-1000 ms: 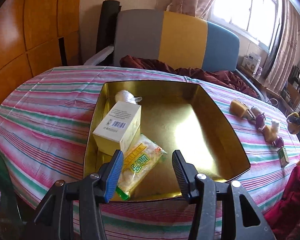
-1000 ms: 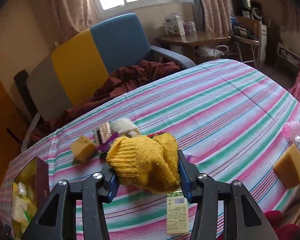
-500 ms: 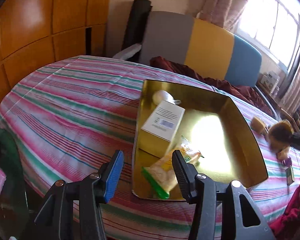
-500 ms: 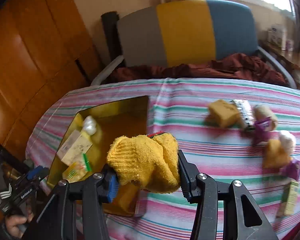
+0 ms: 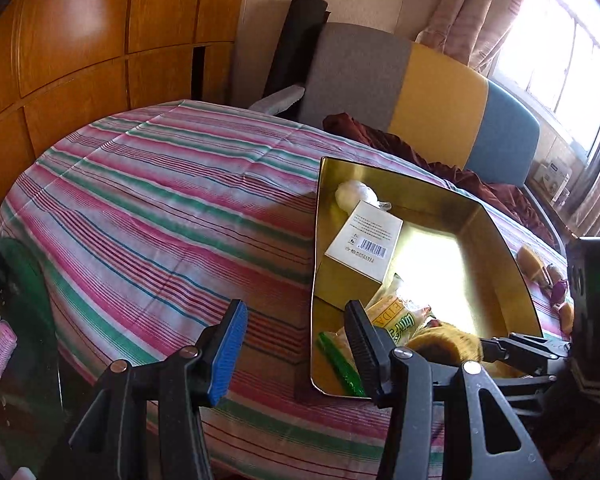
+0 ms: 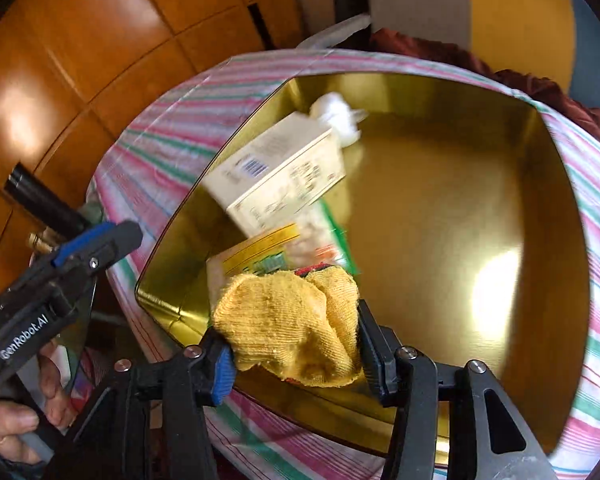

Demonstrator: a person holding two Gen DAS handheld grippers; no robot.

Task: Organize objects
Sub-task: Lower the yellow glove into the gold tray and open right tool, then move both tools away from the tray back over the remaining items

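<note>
Left gripper (image 5: 292,344): ours, empty, jaws apart, left of the gold tray (image 6: 540,184).
Right gripper (image 6: 296,344): jaws just easing wider around the yellow cloth (image 6: 292,320), pads touching, over the tray's near rim.
Tip: we release further inside.
Count: one box (image 6: 276,176), two packets visible.

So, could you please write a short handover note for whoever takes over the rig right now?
Right gripper: over the gold tray, fingers just opening, yellow cloth between them and touching both.
Left gripper: open, empty, over the striped tablecloth beside the tray.
Done: white box, snack packet and white wrapped ball are in the tray.
Left: drop the cloth in; fetch the small items beyond the tray.
</note>
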